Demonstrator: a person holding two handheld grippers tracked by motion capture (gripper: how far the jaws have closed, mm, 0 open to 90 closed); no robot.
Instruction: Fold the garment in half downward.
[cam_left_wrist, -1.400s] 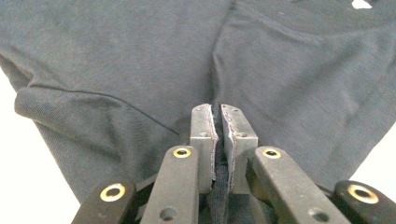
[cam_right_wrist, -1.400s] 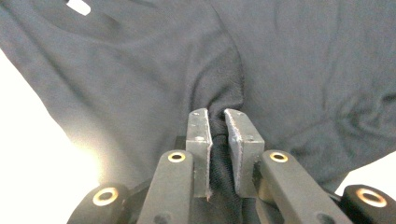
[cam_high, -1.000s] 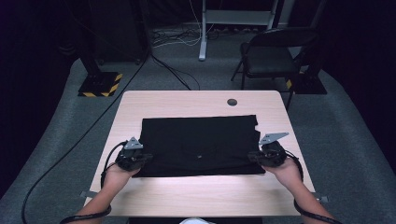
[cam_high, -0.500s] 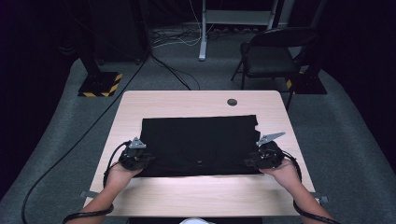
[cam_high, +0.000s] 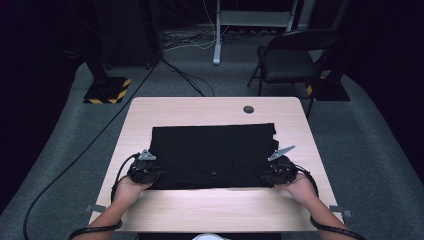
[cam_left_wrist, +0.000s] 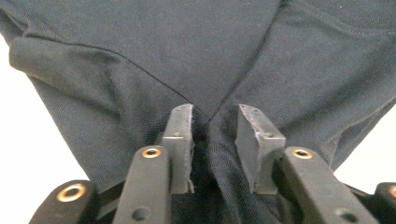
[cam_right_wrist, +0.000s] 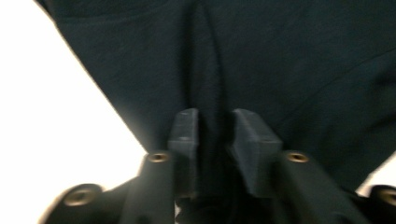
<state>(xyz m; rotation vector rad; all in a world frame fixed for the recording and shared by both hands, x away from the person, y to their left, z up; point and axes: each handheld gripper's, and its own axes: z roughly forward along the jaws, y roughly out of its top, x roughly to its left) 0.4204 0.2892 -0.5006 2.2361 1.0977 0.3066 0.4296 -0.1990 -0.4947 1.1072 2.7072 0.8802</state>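
Black garment spread flat on the counter, nearer the 6 o'clock edge than the 12 o'clock one. Left gripper at the garment's 7 o'clock corner, right gripper at its 5 o'clock corner, a hand behind each. Left gripper's fingers narrow, just been opening, a ridge of cloth bunched in the gap; whether the pads press it cannot be told. Right gripper's fingers narrow too, just been closing, a fold of cloth between them, view blurred, contact unclear. Small dark disc near the counter's 12 o'clock edge, well apart from the garment. Chair on the floor beyond.
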